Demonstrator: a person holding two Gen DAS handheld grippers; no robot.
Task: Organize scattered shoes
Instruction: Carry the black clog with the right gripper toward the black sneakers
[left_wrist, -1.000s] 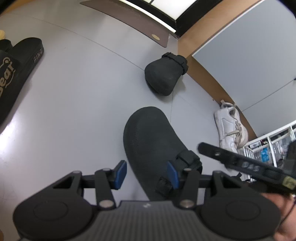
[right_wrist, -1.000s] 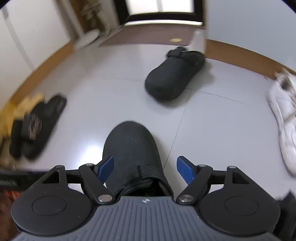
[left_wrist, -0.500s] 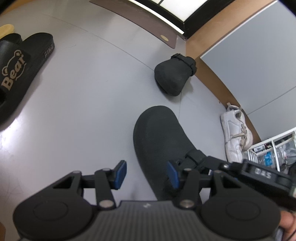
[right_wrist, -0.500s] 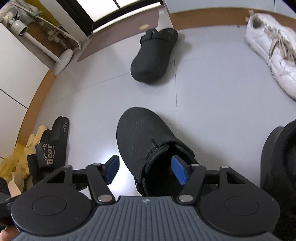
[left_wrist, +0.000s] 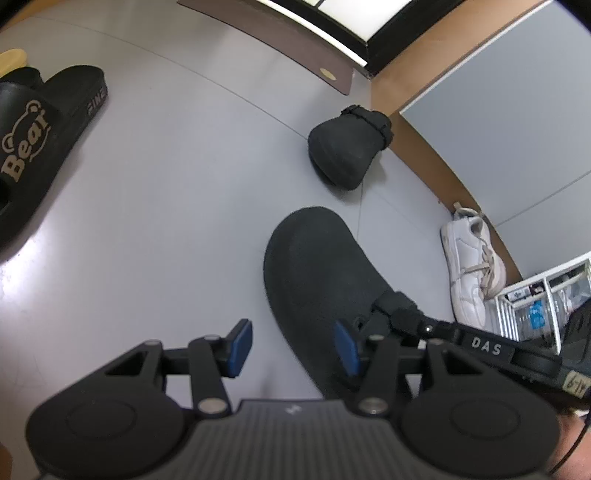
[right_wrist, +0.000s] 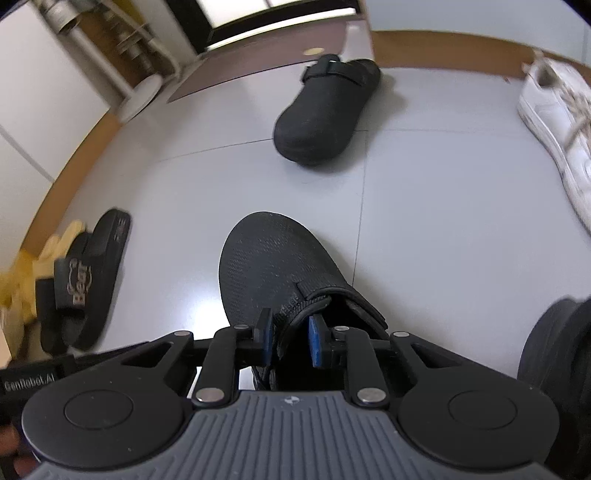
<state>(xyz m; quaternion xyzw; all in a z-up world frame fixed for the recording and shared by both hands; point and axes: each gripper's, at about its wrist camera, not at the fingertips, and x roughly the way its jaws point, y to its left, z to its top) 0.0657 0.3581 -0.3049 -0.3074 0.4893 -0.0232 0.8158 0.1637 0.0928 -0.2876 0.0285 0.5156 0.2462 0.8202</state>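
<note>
A black clog (right_wrist: 273, 266) lies on the grey floor right in front of me, toe pointing away. My right gripper (right_wrist: 290, 339) is shut on the left rim of its heel opening, one pad outside the wall and one inside. In the left wrist view the same clog (left_wrist: 317, 266) lies low and right of centre, with the right gripper reaching onto its strap from the right. My left gripper (left_wrist: 291, 347) hovers open over the clog's left edge and holds nothing. Its matching clog (right_wrist: 325, 110) (left_wrist: 343, 155) lies farther off near the wall.
A white sneaker (right_wrist: 554, 122) (left_wrist: 469, 266) lies at the right by the brown skirting. A black "Bear" slide (right_wrist: 88, 280) (left_wrist: 37, 140) and something yellow (right_wrist: 22, 273) sit at the left. A white wire rack (left_wrist: 535, 306) stands at the far right.
The right jaws have closed from wide open onto the near clog's rim. The left gripper has shifted a little sideways and kept the same opening.
</note>
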